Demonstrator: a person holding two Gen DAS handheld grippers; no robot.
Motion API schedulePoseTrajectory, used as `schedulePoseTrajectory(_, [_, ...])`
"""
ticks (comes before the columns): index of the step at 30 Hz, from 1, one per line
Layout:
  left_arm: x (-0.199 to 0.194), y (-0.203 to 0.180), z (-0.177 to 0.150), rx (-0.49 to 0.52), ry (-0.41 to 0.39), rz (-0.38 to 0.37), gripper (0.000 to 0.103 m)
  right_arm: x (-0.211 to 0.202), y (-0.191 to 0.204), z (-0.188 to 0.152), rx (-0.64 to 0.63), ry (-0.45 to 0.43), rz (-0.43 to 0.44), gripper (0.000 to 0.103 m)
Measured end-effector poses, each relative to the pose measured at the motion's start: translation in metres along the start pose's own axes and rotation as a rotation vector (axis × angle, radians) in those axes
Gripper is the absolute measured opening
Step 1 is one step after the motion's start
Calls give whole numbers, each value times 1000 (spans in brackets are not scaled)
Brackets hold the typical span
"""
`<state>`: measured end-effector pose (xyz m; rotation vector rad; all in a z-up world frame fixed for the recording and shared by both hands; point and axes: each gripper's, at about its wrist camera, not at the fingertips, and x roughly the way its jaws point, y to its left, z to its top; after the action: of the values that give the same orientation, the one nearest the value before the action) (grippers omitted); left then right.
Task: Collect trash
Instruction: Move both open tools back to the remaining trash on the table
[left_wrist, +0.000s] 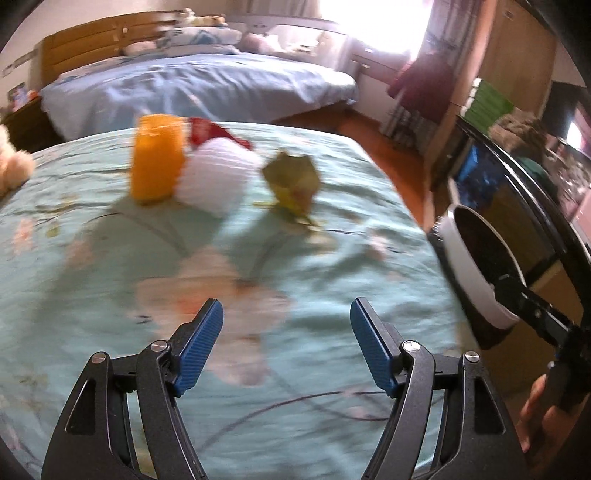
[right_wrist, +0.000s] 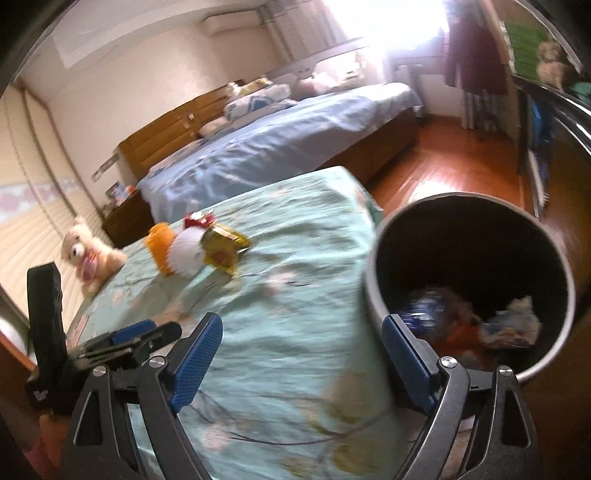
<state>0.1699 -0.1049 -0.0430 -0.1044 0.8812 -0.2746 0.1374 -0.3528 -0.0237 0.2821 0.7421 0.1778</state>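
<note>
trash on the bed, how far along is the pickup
Done: the bin already holds several wrappers. In hand: nothing; left gripper and right gripper are open and empty. Left: orange bottle, white paper ball, yellow-green wrapper and red wrapper.

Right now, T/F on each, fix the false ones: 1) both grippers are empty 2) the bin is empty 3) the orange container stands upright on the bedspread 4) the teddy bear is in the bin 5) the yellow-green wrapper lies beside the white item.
1) Both grippers are empty. True: left gripper and right gripper stand open with nothing between the fingers.
2) The bin is empty. False: the bin already holds blurred scraps.
3) The orange container stands upright on the bedspread. True.
4) The teddy bear is in the bin. False: the teddy bear sits on the bedspread.
5) The yellow-green wrapper lies beside the white item. True.
</note>
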Motion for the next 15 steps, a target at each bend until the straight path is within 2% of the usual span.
schedulePoseTrajectory(1, [-1, 6, 0, -10, -7, 14, 73, 4, 5, -1, -11, 8, 5, 90])
schedulePoseTrajectory(5, [-6, 31, -1, -42, -34, 81, 84, 19, 19, -3, -23, 40, 29, 90])
schedulePoseTrajectory(11, [-3, 67, 0, -85, -35, 155, 87, 40, 35, -4, -39, 70, 49, 90])
schedulePoseTrajectory(15, [1, 84, 3, -119, -27, 163, 87, 55, 44, -2, -42, 92, 61, 90])
